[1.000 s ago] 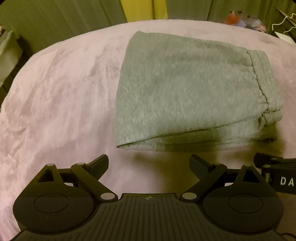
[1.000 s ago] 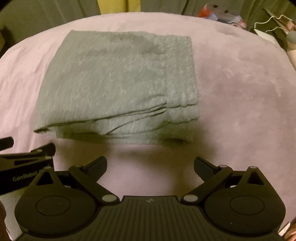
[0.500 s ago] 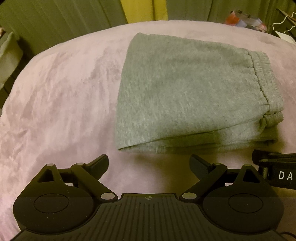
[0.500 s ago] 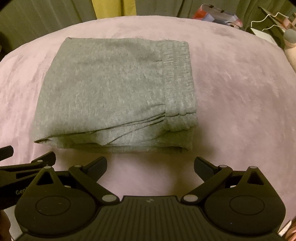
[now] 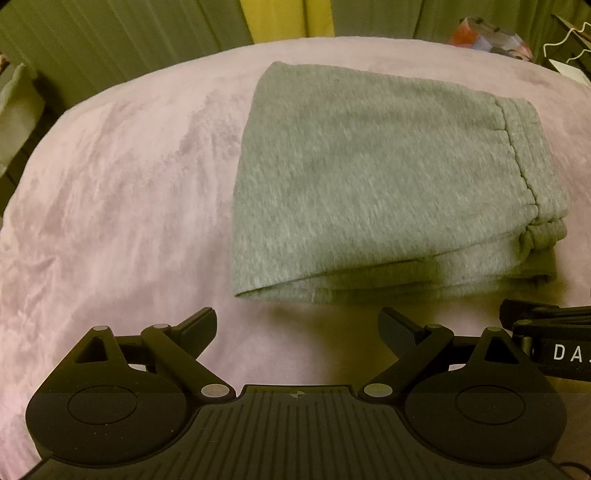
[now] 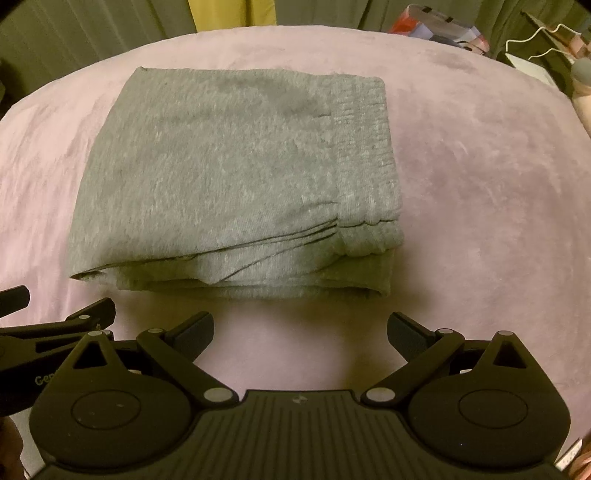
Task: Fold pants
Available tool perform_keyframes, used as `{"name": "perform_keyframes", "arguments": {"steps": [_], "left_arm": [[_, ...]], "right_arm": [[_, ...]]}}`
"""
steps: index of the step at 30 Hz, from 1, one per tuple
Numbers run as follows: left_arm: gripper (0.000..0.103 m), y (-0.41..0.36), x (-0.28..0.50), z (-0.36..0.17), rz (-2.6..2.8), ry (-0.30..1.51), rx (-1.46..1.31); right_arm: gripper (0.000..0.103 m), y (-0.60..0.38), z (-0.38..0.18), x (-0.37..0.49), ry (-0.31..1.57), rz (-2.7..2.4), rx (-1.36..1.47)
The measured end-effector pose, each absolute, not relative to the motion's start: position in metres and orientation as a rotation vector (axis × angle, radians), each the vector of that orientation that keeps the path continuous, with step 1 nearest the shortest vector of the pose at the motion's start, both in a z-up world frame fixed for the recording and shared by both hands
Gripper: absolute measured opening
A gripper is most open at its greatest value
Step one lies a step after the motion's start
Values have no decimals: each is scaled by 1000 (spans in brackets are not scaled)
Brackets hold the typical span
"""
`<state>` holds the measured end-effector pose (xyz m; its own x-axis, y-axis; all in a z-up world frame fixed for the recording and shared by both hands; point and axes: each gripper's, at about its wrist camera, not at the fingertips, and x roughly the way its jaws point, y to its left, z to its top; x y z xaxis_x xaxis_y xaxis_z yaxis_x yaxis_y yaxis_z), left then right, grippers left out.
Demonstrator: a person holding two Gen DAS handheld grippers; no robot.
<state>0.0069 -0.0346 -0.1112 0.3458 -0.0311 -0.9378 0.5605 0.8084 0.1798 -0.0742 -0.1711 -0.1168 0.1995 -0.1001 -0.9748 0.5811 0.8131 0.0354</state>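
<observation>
Grey sweatpants (image 5: 380, 188) (image 6: 236, 184) lie folded into a compact stack of layers on a pink plush cover (image 5: 118, 206) (image 6: 480, 192). The elastic waistband (image 6: 369, 162) runs along the stack's right side. My left gripper (image 5: 297, 328) is open, just short of the stack's near edge and holding nothing. My right gripper (image 6: 301, 330) is open too, empty, a little back from the same near edge. Each gripper shows at the edge of the other's view, the right gripper (image 5: 546, 332) and the left gripper (image 6: 55, 328).
Green curtains (image 5: 110, 44) with a yellow strip (image 5: 286, 18) hang behind the bed. Coloured boxes (image 6: 439, 26) and a white wire hanger (image 6: 539, 44) sit past the far right edge. Bare pink cover spreads left and right of the pants.
Both grippers have drifted slightly, so the pants sit a little lower in the right wrist view. The pants lie as before and both grippers stay open.
</observation>
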Motion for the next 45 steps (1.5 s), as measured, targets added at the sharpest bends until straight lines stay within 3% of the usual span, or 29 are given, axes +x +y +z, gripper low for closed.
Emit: {"name": "perform_keyframes", "arguments": {"steps": [45], "left_arm": [[98, -36, 8, -116, -401, 1192, 536]], "right_arm": [[100, -169, -123, -74, 1330, -486, 461]]}}
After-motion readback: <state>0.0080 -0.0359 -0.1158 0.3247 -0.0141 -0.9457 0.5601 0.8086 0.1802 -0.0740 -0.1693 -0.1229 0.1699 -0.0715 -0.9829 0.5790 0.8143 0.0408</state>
